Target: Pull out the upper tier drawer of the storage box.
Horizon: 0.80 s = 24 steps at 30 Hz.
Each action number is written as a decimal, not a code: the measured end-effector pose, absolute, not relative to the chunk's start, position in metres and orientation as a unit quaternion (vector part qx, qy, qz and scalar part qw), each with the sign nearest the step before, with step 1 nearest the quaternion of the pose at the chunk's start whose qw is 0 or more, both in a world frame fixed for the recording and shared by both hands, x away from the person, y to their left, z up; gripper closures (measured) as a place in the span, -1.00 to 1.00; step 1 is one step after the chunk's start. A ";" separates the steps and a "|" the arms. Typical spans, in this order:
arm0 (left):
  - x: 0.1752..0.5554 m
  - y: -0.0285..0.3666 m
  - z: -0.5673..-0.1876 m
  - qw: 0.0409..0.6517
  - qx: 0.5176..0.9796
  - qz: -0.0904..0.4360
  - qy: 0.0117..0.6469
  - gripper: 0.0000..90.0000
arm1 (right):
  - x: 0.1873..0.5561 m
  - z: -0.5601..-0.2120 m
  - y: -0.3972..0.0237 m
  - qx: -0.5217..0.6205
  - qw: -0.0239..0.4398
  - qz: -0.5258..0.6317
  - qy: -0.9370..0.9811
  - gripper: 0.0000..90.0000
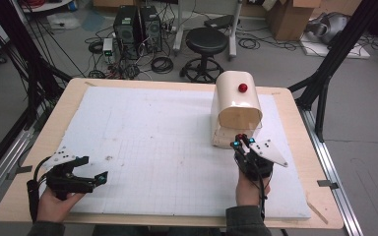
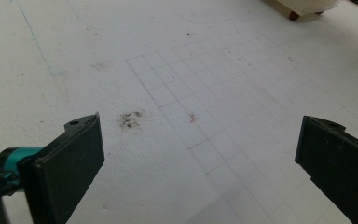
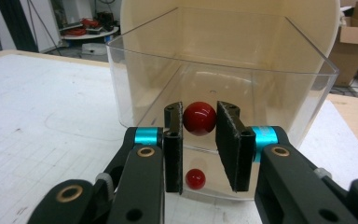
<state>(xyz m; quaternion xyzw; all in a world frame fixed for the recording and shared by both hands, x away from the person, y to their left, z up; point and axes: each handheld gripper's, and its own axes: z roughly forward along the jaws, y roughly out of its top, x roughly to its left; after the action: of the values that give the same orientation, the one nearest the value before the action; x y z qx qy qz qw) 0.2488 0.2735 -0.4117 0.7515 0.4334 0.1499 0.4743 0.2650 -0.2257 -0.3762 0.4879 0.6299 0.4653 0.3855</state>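
A cream, round-topped box (image 1: 236, 98) with a red knob (image 1: 243, 88) on its top stands at the right of the white gridded board (image 1: 152, 142). A clear plastic drawer (image 3: 223, 70) sticks out of its near side. On the drawer's front wall is a red ball knob (image 3: 199, 116), and my right gripper (image 3: 199, 128) is shut on it, one jaw on each side. Lower down, a smaller red ball (image 3: 195, 178) shows through the clear wall; it may be a reflection. My left gripper (image 1: 94, 168) rests at the board's near left, open and holding nothing (image 2: 198, 144).
A dark smudge (image 2: 130, 119) marks the board ahead of the left gripper. Beyond the table's far edge are a black stool (image 1: 205, 46), computer towers (image 1: 138, 29), cables and cardboard boxes (image 1: 290, 17). Black frame posts (image 1: 325, 73) stand beside the table at both sides.
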 end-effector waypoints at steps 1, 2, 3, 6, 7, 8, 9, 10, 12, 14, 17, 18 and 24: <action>0.249 0.273 -0.412 0.474 0.751 0.150 0.434 -0.96 | 0.264 -0.376 -0.226 0.488 0.384 0.466 0.630 0.61; 0.249 0.273 -0.412 0.474 0.752 0.149 0.433 -0.96 | 0.263 -0.376 -0.227 0.487 0.382 0.466 0.632 0.61; 0.249 0.273 -0.412 0.474 0.752 0.149 0.433 -0.96 | 0.263 -0.376 -0.227 0.487 0.382 0.466 0.632 0.61; 0.249 0.273 -0.412 0.474 0.752 0.150 0.433 -0.96 | 0.259 -0.376 -0.228 0.483 0.378 0.469 0.635 0.61; 0.249 0.273 -0.412 0.474 0.752 0.150 0.433 -0.96 | 0.258 -0.376 -0.228 0.483 0.378 0.470 0.635 0.61; 0.249 0.273 -0.412 0.474 0.752 0.150 0.433 -0.96 | 0.257 -0.376 -0.229 0.482 0.377 0.470 0.635 0.61; 0.249 0.272 -0.412 0.473 0.752 0.149 0.433 -0.96 | 0.256 -0.376 -0.229 0.483 0.375 0.471 0.635 0.61; 0.249 0.272 -0.412 0.474 0.752 0.149 0.433 -0.96 | 0.255 -0.376 -0.229 0.482 0.374 0.472 0.636 0.61; 0.249 0.272 -0.412 0.474 0.752 0.149 0.433 -0.96 | 0.254 -0.376 -0.230 0.482 0.371 0.476 0.634 0.61; 0.249 0.271 -0.412 0.474 0.753 0.149 0.432 -0.96 | 0.252 -0.376 -0.231 0.480 0.371 0.476 0.636 0.61; 0.249 0.271 -0.412 0.474 0.753 0.149 0.432 -0.96 | 0.251 -0.376 -0.231 0.480 0.371 0.476 0.637 0.61; 0.249 0.271 -0.412 0.474 0.752 0.149 0.432 -0.96 | 0.250 -0.376 -0.231 0.479 0.369 0.477 0.638 0.61; 0.249 0.272 -0.411 0.474 0.754 0.149 0.431 -0.96 | 0.245 -0.376 -0.232 0.478 0.369 0.477 0.639 0.61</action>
<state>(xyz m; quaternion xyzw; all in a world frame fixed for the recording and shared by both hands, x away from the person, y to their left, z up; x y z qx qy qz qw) 0.2490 0.2718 -0.4114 0.7535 0.4306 0.1490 0.4739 0.2453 -0.2317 -0.3755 0.4776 0.6390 0.4767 0.3691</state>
